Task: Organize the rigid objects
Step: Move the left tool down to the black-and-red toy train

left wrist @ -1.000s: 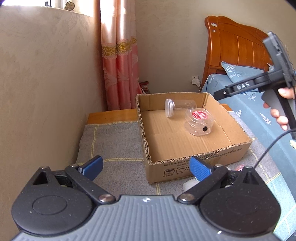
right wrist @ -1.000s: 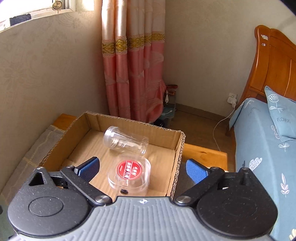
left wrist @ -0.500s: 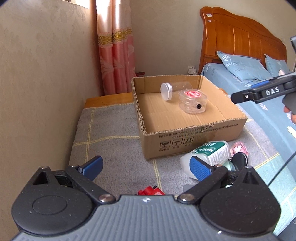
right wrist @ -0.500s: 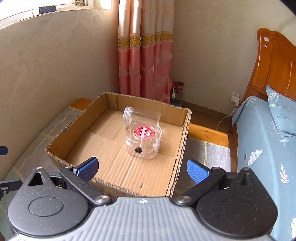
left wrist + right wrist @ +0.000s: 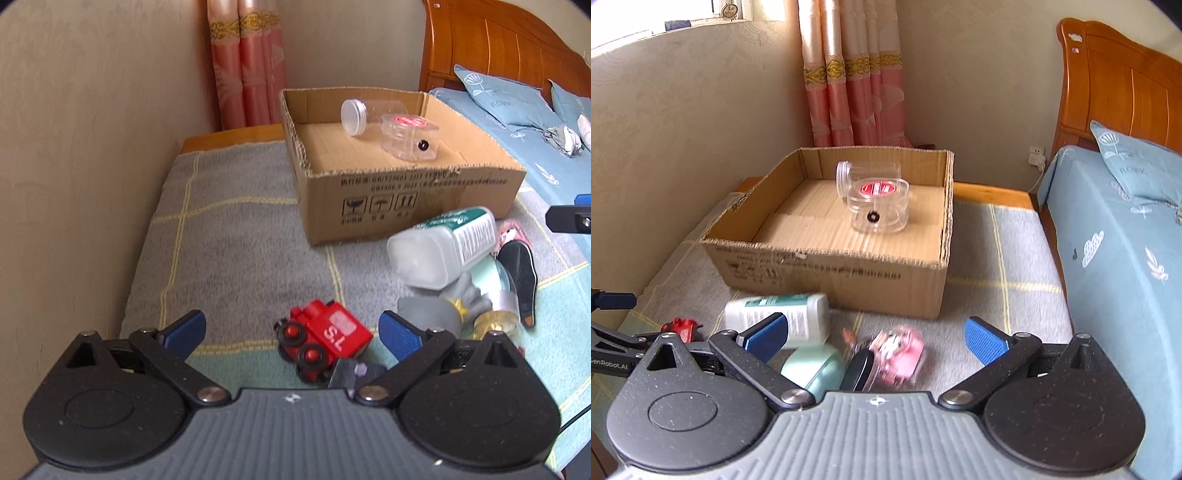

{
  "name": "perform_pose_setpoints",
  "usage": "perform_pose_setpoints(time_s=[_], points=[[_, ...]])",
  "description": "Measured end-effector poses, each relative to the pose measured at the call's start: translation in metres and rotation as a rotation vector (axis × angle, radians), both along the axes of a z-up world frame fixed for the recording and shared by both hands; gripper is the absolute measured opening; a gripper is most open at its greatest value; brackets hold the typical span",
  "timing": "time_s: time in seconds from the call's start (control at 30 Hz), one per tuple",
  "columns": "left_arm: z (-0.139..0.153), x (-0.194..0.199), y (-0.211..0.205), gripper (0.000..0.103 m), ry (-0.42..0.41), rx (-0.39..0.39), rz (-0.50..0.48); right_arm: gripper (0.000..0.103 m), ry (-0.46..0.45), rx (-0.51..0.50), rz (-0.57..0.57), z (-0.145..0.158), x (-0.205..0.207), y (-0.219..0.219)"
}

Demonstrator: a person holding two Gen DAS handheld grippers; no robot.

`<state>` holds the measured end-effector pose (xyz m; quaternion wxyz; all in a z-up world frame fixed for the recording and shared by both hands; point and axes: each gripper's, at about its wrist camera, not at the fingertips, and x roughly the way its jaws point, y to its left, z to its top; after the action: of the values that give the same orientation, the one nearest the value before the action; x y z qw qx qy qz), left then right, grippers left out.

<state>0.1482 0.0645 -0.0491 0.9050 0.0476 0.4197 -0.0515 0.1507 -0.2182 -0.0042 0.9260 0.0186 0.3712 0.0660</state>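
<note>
Both claws are wide open and hold nothing. The left claw point(image 5: 291, 328) frames the red plastic toy train point(image 5: 325, 338) on the grey blanket, probably the next pick; the brown cardboard box point(image 5: 406, 192) already contains two clear plastic jars point(image 5: 408, 136). The right claw point(image 5: 875, 334) hovers above the pink toy point(image 5: 899, 350).

L gripper point(image 5: 291, 326) & R gripper point(image 5: 873, 336): both jaws wide apart, empty, angled downward.
</note>
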Motion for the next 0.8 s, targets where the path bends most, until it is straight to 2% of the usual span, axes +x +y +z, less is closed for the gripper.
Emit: perform_pose_setpoints(time_s=[0.3,0.5,0.8], points=[[-0.016,-0.036,0.019,0.100,0.056,-0.052,0.055,0.103,0.019,-0.007,-0.014,-0.018,-0.019,0.003],[-0.016,-0.057,0.028,0.100,0.025,-0.084,0.054,0.103,0.043,-0.035,-0.027,-0.032,-0.014,0.006],[-0.015,-0.062,0.026,0.100,0.011,-0.114,0.027,0.103,0.098,-0.064,-0.096,-0.056,0.006,0.002]])
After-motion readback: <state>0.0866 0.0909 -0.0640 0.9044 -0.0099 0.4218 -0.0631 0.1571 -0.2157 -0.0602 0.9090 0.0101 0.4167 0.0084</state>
